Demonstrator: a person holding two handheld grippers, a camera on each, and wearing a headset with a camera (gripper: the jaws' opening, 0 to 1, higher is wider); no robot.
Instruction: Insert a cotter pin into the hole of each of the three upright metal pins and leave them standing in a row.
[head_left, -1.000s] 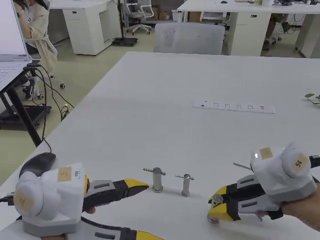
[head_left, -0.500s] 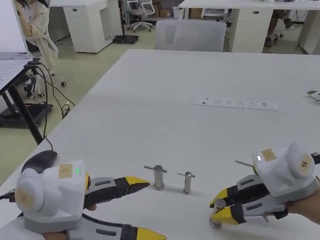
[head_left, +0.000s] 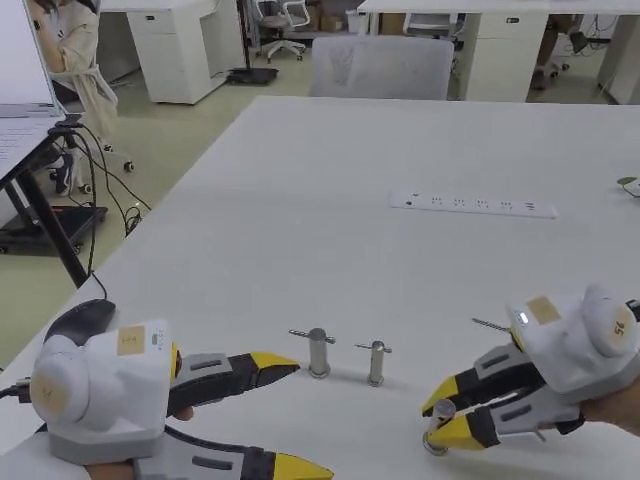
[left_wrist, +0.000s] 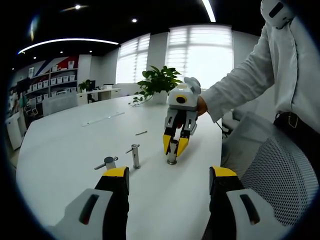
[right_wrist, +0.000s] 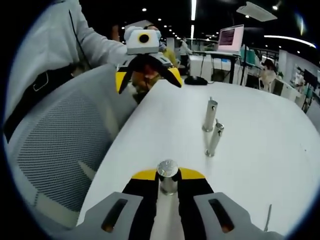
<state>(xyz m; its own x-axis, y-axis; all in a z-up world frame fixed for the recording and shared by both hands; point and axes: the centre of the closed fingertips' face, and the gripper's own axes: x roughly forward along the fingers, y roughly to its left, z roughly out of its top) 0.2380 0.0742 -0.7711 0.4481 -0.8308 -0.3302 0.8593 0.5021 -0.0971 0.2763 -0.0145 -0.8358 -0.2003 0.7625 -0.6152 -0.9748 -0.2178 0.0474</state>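
The right gripper (head_left: 440, 422) is clamped on the third pin (right_wrist: 168, 176), which stands upright on the table (head_left: 400, 260) just beside the first pin (head_left: 319, 352) and second pin (head_left: 375, 362), both already cross-pinned. A loose cotter pin (head_left: 488, 325) lies near, apparently still to fit. The left gripper (head_left: 312, 418) hangs wide open, empty.

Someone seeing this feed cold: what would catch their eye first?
First, the right gripper at the near right of the white table, shut on an upright metal pin with no cotter pin visible through it. To its left stand a fitted pin and a second fitted pin, each with a cotter pin through it. The left gripper hangs open nearby, and a loose cotter pin lies just beyond the right gripper.
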